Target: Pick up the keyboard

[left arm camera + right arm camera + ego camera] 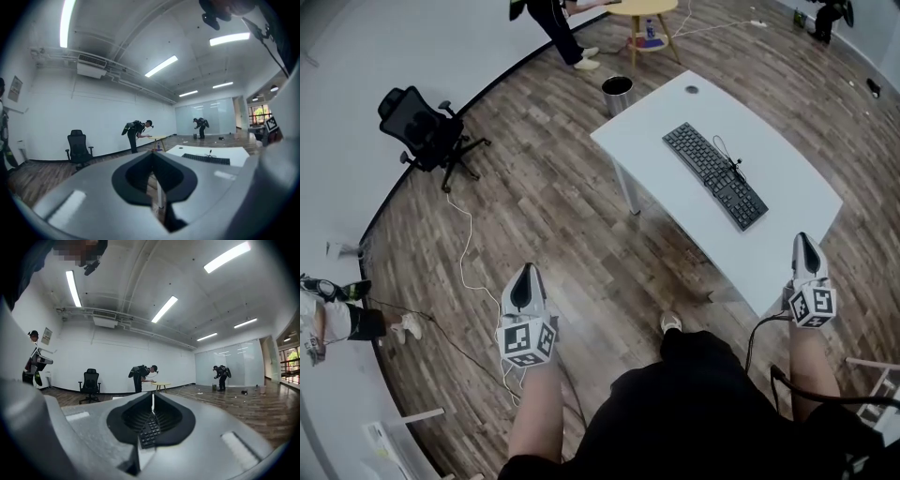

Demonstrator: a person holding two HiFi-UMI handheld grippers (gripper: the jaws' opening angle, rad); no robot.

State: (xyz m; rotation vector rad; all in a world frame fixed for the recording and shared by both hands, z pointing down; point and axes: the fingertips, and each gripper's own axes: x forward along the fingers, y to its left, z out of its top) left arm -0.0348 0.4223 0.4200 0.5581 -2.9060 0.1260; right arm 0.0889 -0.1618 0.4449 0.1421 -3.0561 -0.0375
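Note:
A black keyboard (714, 174) with a thin cable lies at a slant on the white table (787, 244). Both grippers are away from it, on the near side. My left gripper (525, 269) is over the wood floor, left of the table, jaws shut and empty. My right gripper (803, 238) hovers at the table's near right corner, also shut and empty. In the left gripper view the keyboard (206, 159) shows far off to the right on the table (236, 152). In the right gripper view a part of the keyboard (149, 431) shows low between the shut jaws, ahead of them.
A black office chair (427, 131) stands at the left wall, and a white cable (467, 253) snakes over the floor. A dark bin (618, 94) and a small round yellow table (642, 9) are beyond the white table. People stand far off.

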